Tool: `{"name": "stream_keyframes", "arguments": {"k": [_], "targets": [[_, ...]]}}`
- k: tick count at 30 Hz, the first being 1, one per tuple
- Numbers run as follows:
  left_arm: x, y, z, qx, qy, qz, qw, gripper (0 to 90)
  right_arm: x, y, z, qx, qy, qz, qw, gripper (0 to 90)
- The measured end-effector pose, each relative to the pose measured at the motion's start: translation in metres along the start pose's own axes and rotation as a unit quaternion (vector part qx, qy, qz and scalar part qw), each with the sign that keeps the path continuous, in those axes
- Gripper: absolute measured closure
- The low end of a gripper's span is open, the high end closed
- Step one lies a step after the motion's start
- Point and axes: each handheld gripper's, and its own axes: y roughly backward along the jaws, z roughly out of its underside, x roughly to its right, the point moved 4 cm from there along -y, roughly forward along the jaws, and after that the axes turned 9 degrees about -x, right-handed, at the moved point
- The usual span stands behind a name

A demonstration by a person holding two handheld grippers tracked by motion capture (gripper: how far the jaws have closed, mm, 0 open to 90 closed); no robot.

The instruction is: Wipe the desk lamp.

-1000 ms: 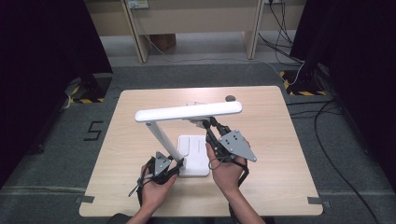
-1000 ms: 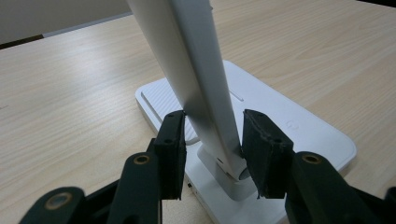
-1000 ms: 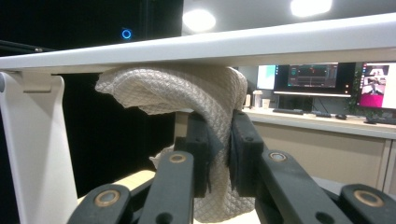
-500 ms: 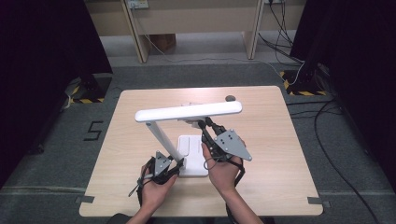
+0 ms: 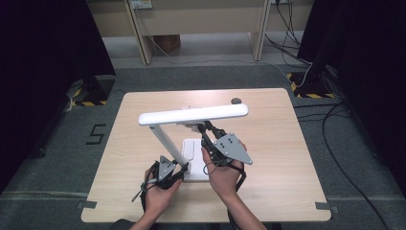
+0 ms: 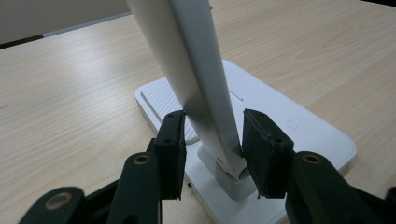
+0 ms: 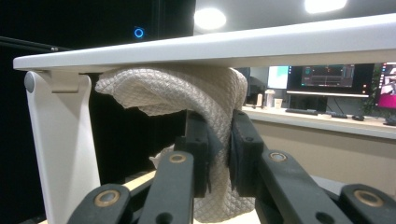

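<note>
The work in hand looks like wiping the underside of the desk lamp's head [image 5: 194, 114] with a cloth [image 7: 187, 93]; the right gripper [image 7: 218, 140] is clamped on a fold of that cloth, which bunches up above its jaws and presses against the flat white head directly overhead. The left gripper [image 6: 212, 140] brackets the slanted lamp arm [image 6: 196, 70] just above its hinge; its pads sit against both sides of the arm, gripping it so the lamp stays put; the lamp base [image 6: 299, 126] lies just beyond and below those jaws on the table [image 6: 70, 93].

To do this step well, I judge the right hand should keep light upward pressure and draw the cloth along the head's length in even passes; the left should hold firm, since the head overhangs the base and a sideways push could tip or swing it; the fold must stay deep in the jaws or it may slip out.

The cloth is pale, soft, with a quilted diamond weave; the lamp is smooth matte white plastic, the head a long thin bar, the base a rounded rectangle with a ribbed panel; the table is light wood grain.
</note>
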Motion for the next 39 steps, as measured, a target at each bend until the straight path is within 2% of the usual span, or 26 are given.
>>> {"name": "stream_keyframes", "arguments": {"k": [4,19,23,26,30,32,36,38,39], "targets": [[0.0,0.0,0.0,-0.001,0.0,0.0,1.0,59.4,-0.003,-0.001,0.0,-0.001,-0.006,-0.003,1.0,80.5],[0.0,0.0,0.0,-0.001,-0.001,0.0,1.0,59.3,-0.01,-0.006,0.0,0.001,0.002,-0.009,1.0,80.4],[0.0,0.0,0.0,0.0,-0.001,0.0,1.0,59.2,-0.013,-0.007,0.0,-0.002,-0.002,-0.011,0.9999,80.4],[0.0,0.0,0.0,0.0,-0.001,-0.001,1.0,59.2,-0.014,-0.008,0.0,0.001,0.005,-0.011,0.9999,80.4],[0.0,0.0,0.0,0.0,-0.001,-0.001,1.0,59.2,-0.016,-0.009,0.0,-0.002,-0.001,-0.015,0.9999,80.4],[0.0,0.0,0.0,0.0,-0.001,-0.001,1.0,59.1,-0.016,-0.01,0.0,0.001,0.008,-0.015,0.9999,80.4],[0.0,0.0,0.0,0.0,-0.002,-0.001,1.0,59.1,-0.018,-0.011,0.0,-0.002,-0.001,-0.018,0.9998,80.3],[0.001,0.0,0.0,-0.001,-0.003,-0.001,1.0,59.0,-0.018,-0.012,0.0,0.0,0.01,-0.019,0.9998,80.3],[0.001,0.0,0.0,-0.001,-0.003,-0.001,1.0,59.0,-0.019,-0.012,0.0,-0.002,0.008,-0.021,0.9998,80.3]]}}
